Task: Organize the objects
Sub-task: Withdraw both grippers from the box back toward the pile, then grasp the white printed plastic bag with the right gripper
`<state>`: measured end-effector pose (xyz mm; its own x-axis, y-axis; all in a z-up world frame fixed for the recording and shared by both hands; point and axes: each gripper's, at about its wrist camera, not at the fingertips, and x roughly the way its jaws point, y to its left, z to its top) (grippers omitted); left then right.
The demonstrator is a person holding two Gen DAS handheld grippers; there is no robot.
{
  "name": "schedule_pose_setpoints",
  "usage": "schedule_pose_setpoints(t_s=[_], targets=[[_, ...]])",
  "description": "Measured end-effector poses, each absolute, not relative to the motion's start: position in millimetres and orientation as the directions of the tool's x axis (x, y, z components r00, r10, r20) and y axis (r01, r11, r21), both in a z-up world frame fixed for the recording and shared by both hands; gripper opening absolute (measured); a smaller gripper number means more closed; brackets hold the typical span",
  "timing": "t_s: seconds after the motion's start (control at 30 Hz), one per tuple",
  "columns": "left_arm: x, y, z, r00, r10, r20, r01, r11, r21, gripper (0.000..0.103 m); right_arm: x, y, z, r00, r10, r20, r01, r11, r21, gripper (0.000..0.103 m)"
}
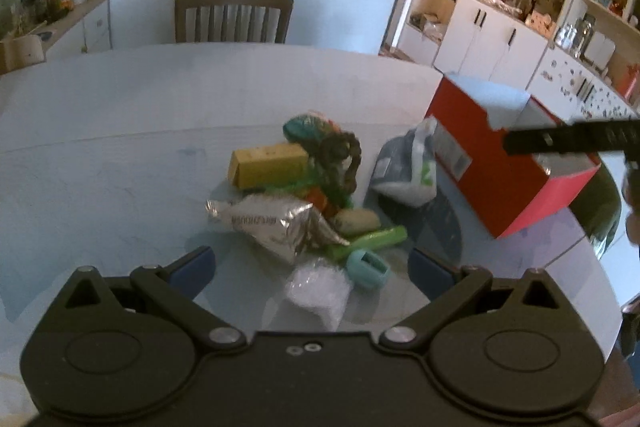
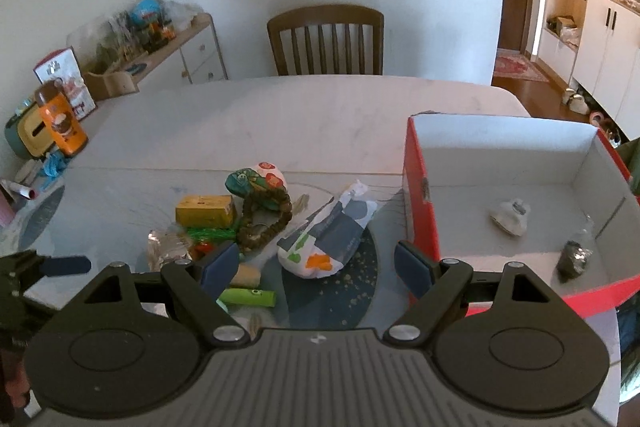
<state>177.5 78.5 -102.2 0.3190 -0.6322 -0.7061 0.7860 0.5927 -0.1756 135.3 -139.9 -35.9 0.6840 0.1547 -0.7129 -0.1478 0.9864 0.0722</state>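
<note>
Both grippers hang released and empty above the table [image 2: 280, 115], jaws spread wide. The left gripper [image 1: 312, 269] faces the heap: a yellow box [image 1: 268, 165], a silver foil pouch [image 1: 272, 223] and a green tube [image 1: 372, 239], all touching. The right gripper [image 2: 318, 263] frames the printed soft pack [image 2: 328, 235], probably the next pick, just beside the red box [image 2: 418, 195], which already holds 2 small items.
</note>
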Motion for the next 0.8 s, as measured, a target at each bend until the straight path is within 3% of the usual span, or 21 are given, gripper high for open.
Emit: schedule_pose_setpoints(t_s=[0.67,0.8], targets=[[162.5,57.3,-151.1,0.304,-0.609,-0.733,0.866,0.497,-0.053,0.097,221.0,-111.2,-92.4,0.591,0.065,-0.804,-0.115,0.993,-0.004,0.085],[162.1,54.2,-153.1,0.306,-0.604,-0.736,0.866,0.497,-0.049,0.087,231.6,-110.4,-102.3,0.566,0.054,-0.822,-0.09,0.996,0.003,0.084]])
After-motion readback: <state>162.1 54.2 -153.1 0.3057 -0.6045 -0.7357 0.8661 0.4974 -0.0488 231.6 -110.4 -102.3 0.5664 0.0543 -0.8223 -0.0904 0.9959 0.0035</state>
